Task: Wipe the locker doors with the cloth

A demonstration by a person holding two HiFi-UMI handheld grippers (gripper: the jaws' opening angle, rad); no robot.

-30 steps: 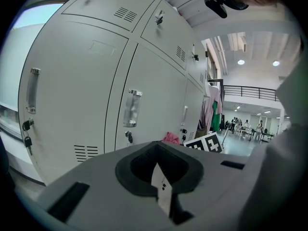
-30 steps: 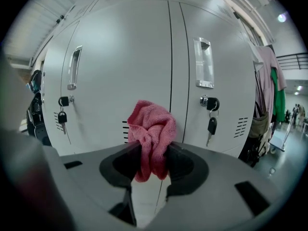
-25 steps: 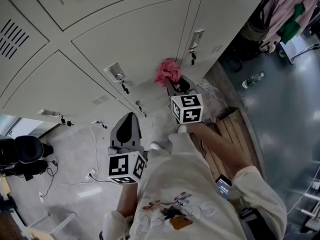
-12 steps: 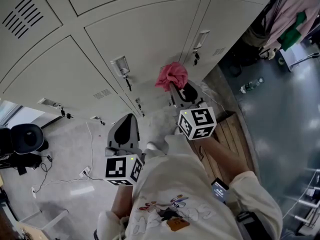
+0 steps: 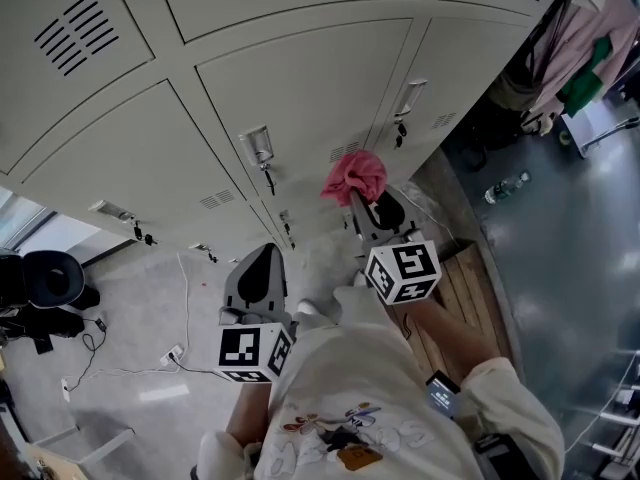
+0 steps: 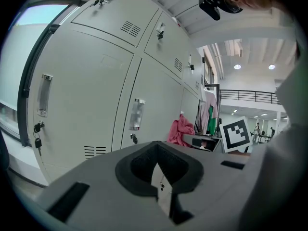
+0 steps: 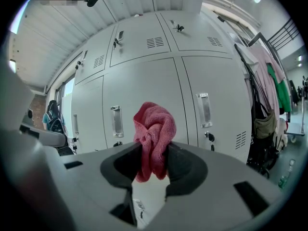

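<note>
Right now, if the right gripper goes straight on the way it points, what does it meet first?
Probably the grey locker door straight ahead, and the pink cloth clamped in the right gripper would touch it first. Depth is unclear.

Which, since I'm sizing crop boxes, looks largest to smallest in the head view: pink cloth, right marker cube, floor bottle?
1. Right marker cube, slightly, though nearer the camera
2. Pink cloth
3. Bottle, clearly smallest

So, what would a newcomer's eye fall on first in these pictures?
The pink cloth stands out first. It is bunched and clamped in the right gripper, in front of the pale grey locker doors. After that comes the left gripper, lower and to the left in the head view, shut on nothing.
</note>
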